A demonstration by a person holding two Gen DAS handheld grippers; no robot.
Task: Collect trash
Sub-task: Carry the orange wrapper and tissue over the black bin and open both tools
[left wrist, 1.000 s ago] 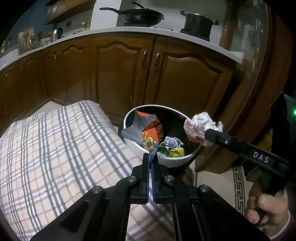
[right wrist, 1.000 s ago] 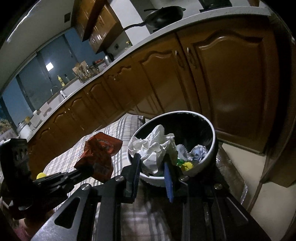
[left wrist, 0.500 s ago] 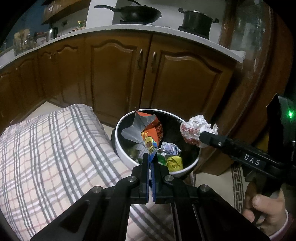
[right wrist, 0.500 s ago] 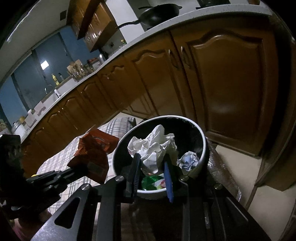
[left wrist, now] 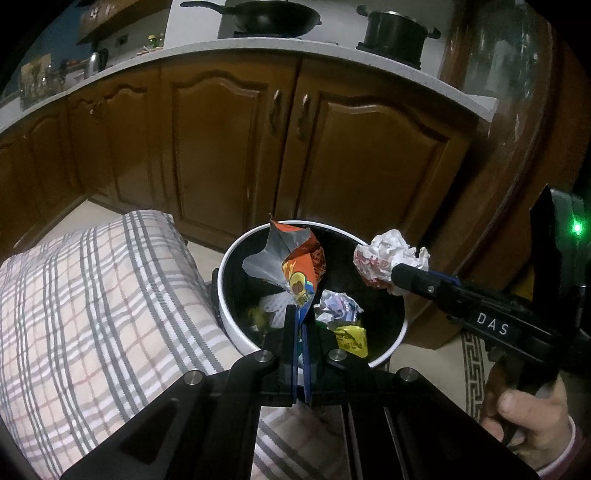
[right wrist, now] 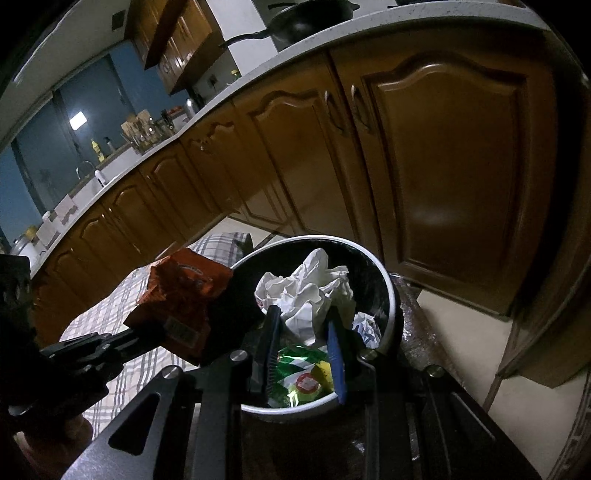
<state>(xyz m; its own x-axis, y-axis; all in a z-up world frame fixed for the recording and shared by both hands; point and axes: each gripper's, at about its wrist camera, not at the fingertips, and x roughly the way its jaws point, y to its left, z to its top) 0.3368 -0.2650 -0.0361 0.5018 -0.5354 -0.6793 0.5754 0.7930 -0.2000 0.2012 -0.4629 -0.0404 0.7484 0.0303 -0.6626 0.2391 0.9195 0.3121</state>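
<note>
My left gripper is shut on an orange and silver snack wrapper and holds it over the near rim of a round trash bin with a white rim and black inside. My right gripper is shut on a crumpled white paper ball above the bin; in the left wrist view the ball hangs over the bin's right rim. The bin holds crumpled paper, a yellow wrapper and a green wrapper.
A plaid cushion lies left of the bin. Brown kitchen cabinets stand right behind it, with a wok and pot on the counter. A curved wooden cabinet stands at the right.
Both grippers have moved closer to the bin and now hold their trash over it. The grips are unchanged.
</note>
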